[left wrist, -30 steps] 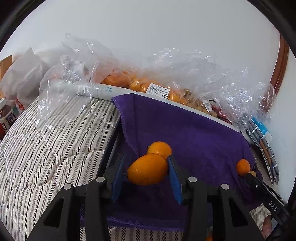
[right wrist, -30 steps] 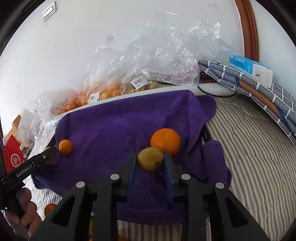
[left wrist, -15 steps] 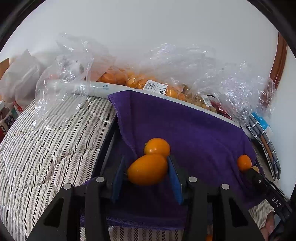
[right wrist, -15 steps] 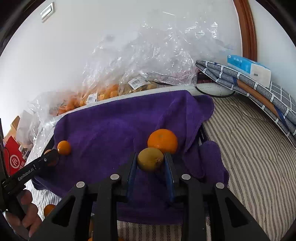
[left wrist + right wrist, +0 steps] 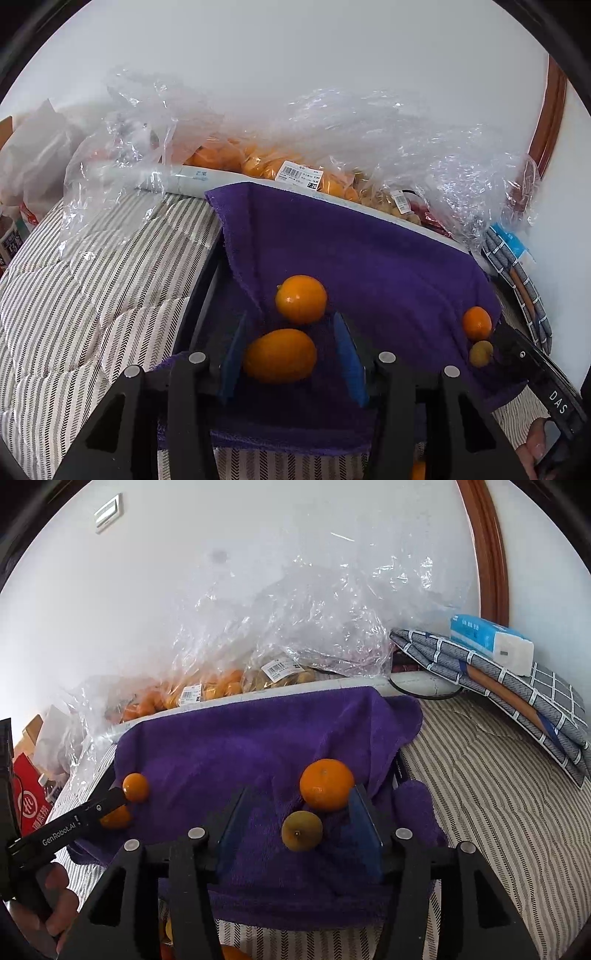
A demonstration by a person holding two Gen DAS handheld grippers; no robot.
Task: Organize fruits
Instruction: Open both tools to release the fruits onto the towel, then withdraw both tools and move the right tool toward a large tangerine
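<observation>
Item: our right gripper (image 5: 299, 834), lower centre, jaws just opened, greenish fruit (image 5: 301, 830) released onto purple towel (image 5: 229, 746). Our left gripper (image 5: 288, 356) likewise loosened, orange fruit (image 5: 279, 355) placed.

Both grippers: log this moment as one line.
left gripper: open, oval orange fruit released | right gripper: just opened, yellow-green fruit released | purple towel

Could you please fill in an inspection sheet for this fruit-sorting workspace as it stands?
Surface: purple towel over striped bedding.
Job's things: oval orange fruit and round one at left; greenish-yellow fruit beside mandarin at right.
Clutter: bagged fruit, tissue pack, folded checked cloth.
Grippers: left claw open around the oval fruit; right claw just opened, greenish-yellow fruit loose between pads.
Cables: black loop behind towel.
Surroundings: white wall, wooden frame.
</observation>
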